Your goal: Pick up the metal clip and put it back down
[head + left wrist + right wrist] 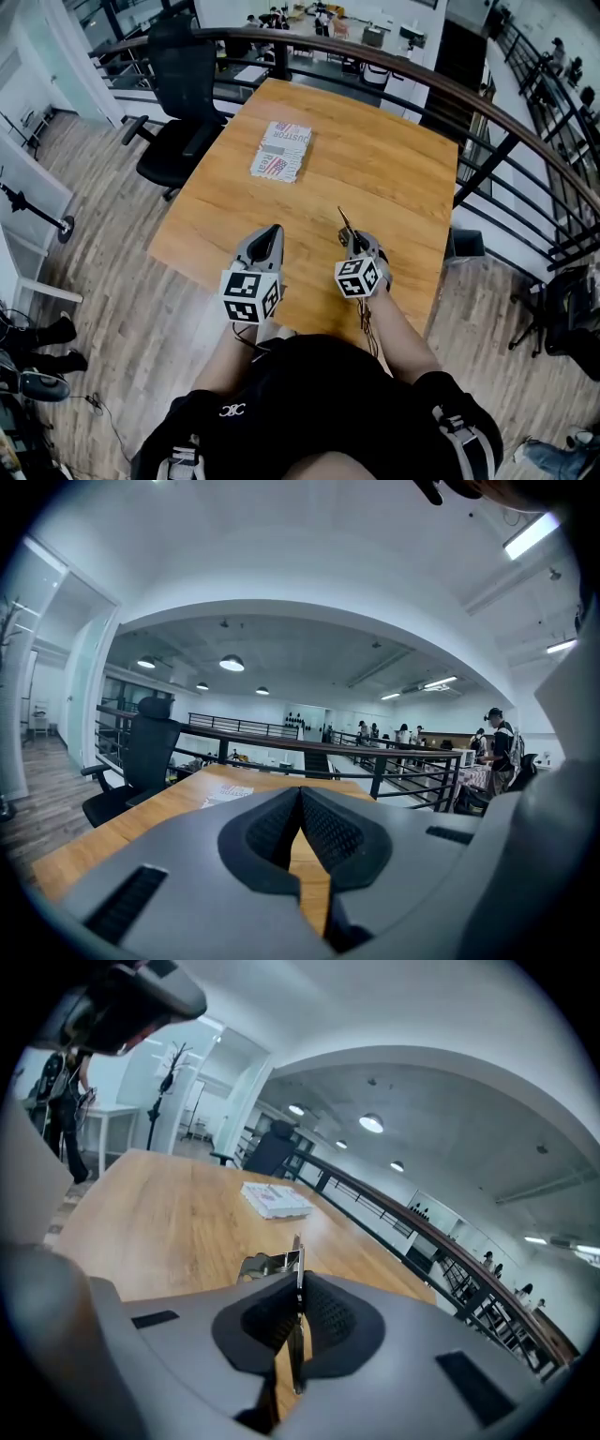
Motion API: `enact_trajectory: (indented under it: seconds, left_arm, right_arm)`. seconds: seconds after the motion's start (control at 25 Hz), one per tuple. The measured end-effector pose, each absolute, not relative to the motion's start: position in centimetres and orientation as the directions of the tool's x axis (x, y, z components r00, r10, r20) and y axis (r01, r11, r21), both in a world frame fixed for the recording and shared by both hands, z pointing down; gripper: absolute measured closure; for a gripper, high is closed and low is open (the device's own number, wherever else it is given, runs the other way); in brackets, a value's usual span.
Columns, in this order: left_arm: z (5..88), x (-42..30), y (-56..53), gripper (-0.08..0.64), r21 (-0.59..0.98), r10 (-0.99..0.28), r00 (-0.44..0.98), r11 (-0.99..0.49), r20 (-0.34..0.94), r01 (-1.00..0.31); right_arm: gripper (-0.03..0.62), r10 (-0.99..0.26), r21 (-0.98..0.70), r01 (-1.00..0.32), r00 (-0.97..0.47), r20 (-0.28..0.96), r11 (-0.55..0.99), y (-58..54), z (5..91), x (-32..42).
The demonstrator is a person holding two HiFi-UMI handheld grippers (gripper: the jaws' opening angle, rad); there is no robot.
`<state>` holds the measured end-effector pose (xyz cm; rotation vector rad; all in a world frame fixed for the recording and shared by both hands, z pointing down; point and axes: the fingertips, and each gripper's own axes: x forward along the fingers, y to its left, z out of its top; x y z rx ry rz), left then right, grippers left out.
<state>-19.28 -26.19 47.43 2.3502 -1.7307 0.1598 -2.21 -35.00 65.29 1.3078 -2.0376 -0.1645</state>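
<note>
**Right tool clenched on the metal clip, near edge of the bench**

Bench point(394, 178) — bare wooden top, set skewed to the head view, with wood-plank floor point(103, 234) around it. A dark curved railing point(525, 141) runs past its far and right sides. A black office chair point(183, 94) stands at the far left corner, just off the top.

A flat printed box point(281, 150), white with red and blue markings, lies on the far half of the bench, well apart from both tools.

Left tool point(270, 232) sits over the near edge, left of centre. Its own view shows the jaws pressed together at the tips with nothing between them; only wood shows through the gap lower down.

Right tool point(354, 242) sits beside it, near the same edge and apart from the left one. Jaws clamped tight on the metal clip point(297, 1274) — a thin bright strip standing edge-on between the dark pads, its wire end poking out past the tips. In the head view the clip point(344, 221) juts forward from the tool toward the box. Cannot tell whether it clears the wood or still touches it.
</note>
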Motion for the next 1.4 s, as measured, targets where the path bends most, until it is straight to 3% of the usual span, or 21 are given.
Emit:
enact_trajectory:
  seconds: [0.4, 0.72, 1.16, 1.4]
  left_arm:
    - [47.4, -16.3, -26.4, 0.546, 0.112, -0.9, 0.379, -0.363, 0.214, -0.925]
    - [47.1, -12.7, -26.9, 0.546, 0.114, -0.866, 0.456, -0.442, 0.205, -0.89]
    - [47.1, -8.5, -27.2, 0.546, 0.115, -0.819, 0.538, -0.525, 0.201, -0.843]
    - [47.3, -8.1, -27.0, 0.546, 0.113, -0.819, 0.536, -0.524, 0.203, -0.844]
  right_arm:
    - [0.572, -0.948, 0.265, -0.912, -0.287, 0.135, 0.313, -33.3, 49.5, 1.6]
    - [0.572, -0.967, 0.137, -0.967, -0.23, -0.105, 0.215, -29.5, 41.0, 6.5]
    - [0.572, -0.983, 0.11, -0.984, -0.15, -0.104, 0.139, -27.9, 41.5, 10.5]
    - [0.572, -0.987, 0.222, -0.966, -0.151, -0.06, 0.134, -28.7, 43.0, 10.2]
